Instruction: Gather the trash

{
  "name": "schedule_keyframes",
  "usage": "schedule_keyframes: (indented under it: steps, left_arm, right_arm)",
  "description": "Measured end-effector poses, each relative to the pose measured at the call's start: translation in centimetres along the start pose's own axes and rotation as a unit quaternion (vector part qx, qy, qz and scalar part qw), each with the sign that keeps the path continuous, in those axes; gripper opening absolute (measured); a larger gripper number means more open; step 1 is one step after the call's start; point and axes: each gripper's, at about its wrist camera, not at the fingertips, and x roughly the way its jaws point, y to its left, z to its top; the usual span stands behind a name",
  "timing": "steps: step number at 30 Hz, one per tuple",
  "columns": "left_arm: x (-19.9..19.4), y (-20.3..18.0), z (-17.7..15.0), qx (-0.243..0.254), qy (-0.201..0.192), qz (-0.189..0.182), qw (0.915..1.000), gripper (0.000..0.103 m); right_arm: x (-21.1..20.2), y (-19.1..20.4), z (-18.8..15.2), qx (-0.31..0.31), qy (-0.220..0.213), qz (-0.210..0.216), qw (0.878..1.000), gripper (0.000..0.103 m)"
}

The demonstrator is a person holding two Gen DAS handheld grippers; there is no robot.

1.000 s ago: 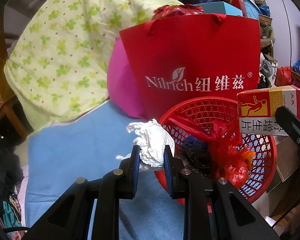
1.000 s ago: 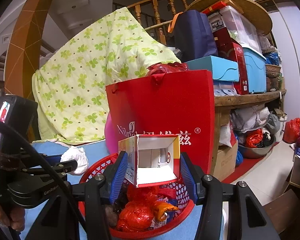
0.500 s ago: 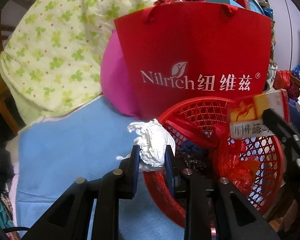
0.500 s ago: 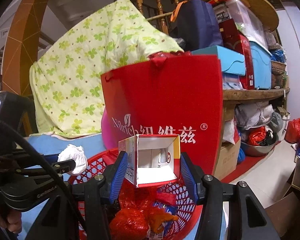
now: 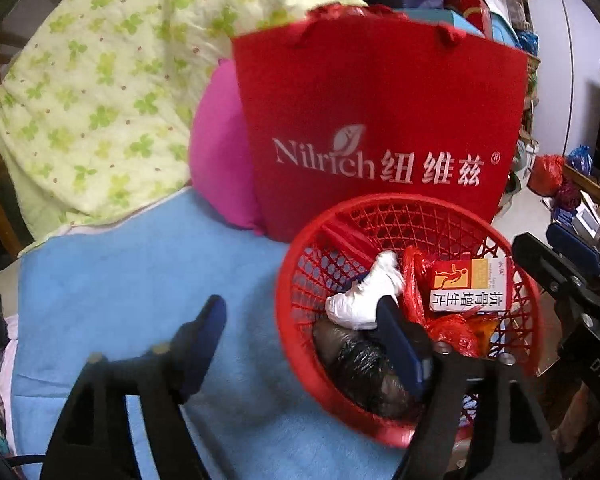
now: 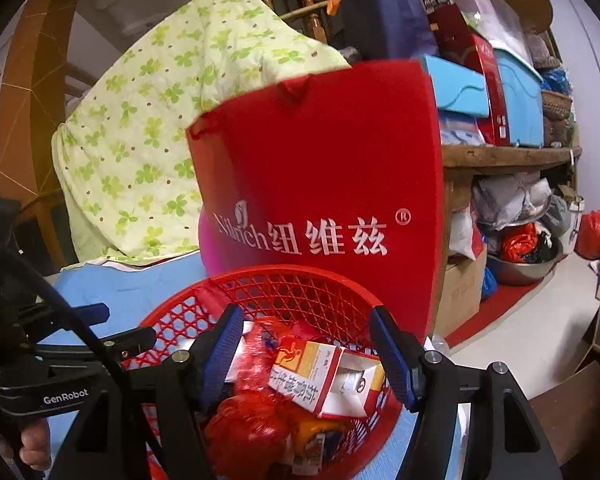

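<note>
Left wrist view showed the light blue cloth surface (image 5: pixel 140 280) spread under everything, with the pale green clover-print quilt (image 5: pixel 96 100) heaped behind it and the tall red paper shopping bag with white lettering (image 5: pixel 380 120) standing upright at the back, a pink cushion (image 5: pixel 216 152) pressed against its left side. Just in front of the bag sat the round red plastic mesh basket (image 5: pixel 300 340) on the blue cloth. My left gripper (image 5: pixel 300 332) had just spread its jaws wide; nothing was pinched between them, one finger over the cloth and the other reaching over the basket rim. The crumpled white tissue wad (image 5: pixel 364 296) lay loose inside the basket, beside red plastic bags (image 5: pixel 448 328) and above a dark crinkled bag (image 5: pixel 364 364). My right gripper (image 6: pixel 308 352) had also just been opening, and its blue pads (image 6: pixel 224 344) stood clear of the red, yellow and white cardboard medicine box (image 6: pixel 320 376), which lay on its side on the trash in the basket, open end to the right.
</note>
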Motion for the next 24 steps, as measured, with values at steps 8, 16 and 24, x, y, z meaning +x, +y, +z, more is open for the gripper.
schedule_keyframes:
  steps: [8, 16, 24]
  left_arm:
    - [-5.9, 2.2, -0.9, 0.0, -0.037, 0.027, 0.9989, 0.085]
    - [-10.9, 4.4, -2.5, -0.009, -0.06, 0.051, 0.9969, 0.085]
    - [-14.5, 5.5, -3.6, -0.022, -0.076, 0.062, 0.995, 0.086]
  right_arm:
    - [-5.8, 3.6, 1.4, -0.019, -0.027, 0.001, 0.999, 0.071]
    - [-10.8, 7.2, 1.8, -0.035, -0.048, 0.003, 0.998, 0.074]
    - [-13.7, 9.5, 1.7, -0.043, -0.046, -0.03, 0.998, 0.075]
